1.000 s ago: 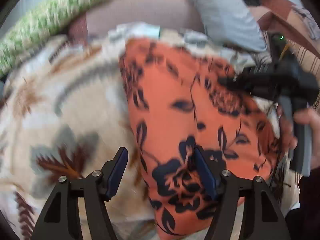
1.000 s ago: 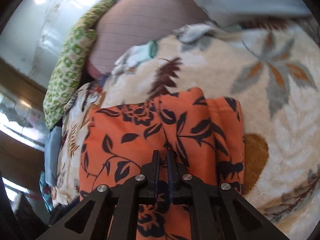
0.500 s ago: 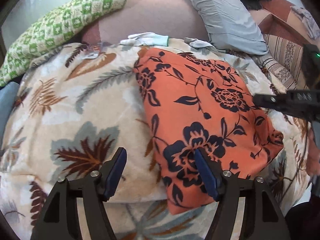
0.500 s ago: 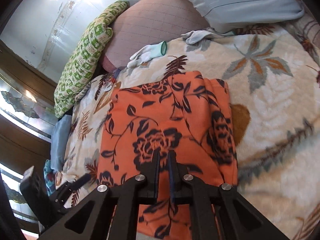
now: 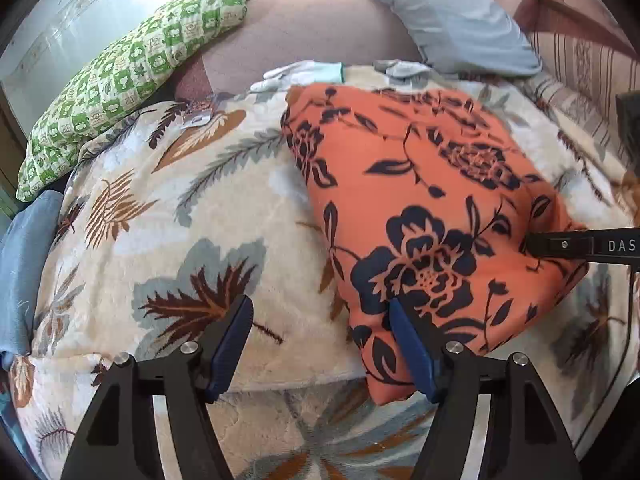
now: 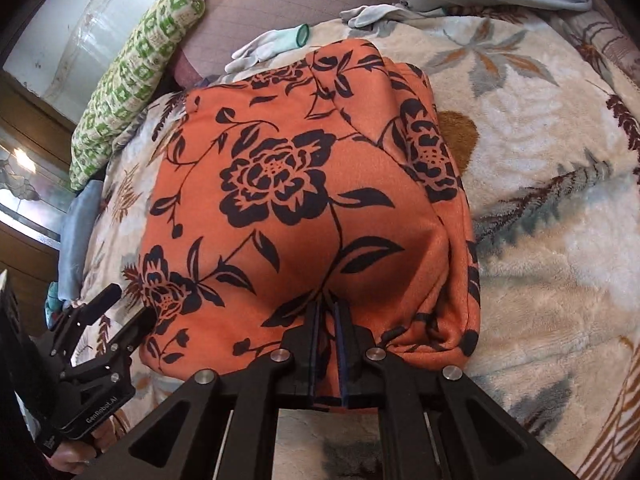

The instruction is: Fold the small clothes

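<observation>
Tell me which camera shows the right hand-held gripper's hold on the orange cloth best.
The right wrist view. It looks straight down the right hand-held gripper, whose narrow jaws pinch a fold at the near edge of the orange floral cloth. The left wrist view shows only its black side reaching in over the cloth's right edge, the jaws hidden.

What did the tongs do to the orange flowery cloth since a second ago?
The right tongs, pinched shut on the orange cloth, drew its near edge toward the camera, so the cloth now bulges up in front of them. The left tongs pulled back a little, showing more of the blanket. They stayed open and empty, and the cloth stayed folded on the blanket.
</observation>
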The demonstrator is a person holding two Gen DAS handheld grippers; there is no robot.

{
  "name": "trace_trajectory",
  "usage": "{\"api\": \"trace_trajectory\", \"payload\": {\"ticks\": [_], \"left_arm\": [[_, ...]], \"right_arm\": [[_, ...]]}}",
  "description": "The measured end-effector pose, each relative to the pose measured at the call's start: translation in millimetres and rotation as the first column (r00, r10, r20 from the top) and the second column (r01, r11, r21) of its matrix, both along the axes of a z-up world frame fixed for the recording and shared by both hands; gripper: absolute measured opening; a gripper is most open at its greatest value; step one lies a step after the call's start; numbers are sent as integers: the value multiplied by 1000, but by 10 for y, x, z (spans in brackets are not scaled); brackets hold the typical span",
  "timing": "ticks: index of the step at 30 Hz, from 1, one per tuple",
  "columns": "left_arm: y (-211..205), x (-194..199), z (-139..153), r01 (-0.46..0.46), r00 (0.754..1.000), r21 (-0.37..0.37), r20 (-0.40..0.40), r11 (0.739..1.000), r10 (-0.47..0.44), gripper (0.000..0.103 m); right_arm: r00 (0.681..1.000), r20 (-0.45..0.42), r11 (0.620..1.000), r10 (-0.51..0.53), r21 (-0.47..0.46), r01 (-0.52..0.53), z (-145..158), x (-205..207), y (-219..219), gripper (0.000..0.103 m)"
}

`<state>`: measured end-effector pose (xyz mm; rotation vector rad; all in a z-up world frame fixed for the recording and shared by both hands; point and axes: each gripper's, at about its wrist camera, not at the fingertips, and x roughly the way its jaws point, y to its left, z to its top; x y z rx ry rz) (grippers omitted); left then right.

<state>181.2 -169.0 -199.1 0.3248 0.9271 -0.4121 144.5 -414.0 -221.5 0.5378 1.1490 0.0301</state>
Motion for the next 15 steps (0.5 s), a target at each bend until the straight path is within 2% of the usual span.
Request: {"api": "trace_trajectory", "payload": {"ticks": [7, 10, 12, 15], "left_arm": [[29, 138, 413, -23, 995, -72, 100, 997, 30, 71], [-46, 429, 494, -46, 995, -82, 86, 996, 53, 71], [-166, 660, 482, -43, 996, -58, 75, 997, 47, 71], [-362, 1072, 420, -57, 998, -55, 25, 997, 58, 71]], "right_arm": [[989, 142, 997, -32, 72, 22, 258, 68, -129, 10], [992, 119, 994, -45, 107, 33, 184, 186, -152, 10], [993, 106, 993, -51, 113, 39, 151, 237, -150, 10], [992, 115, 993, -50, 110, 37, 159, 279, -151, 10]]}}
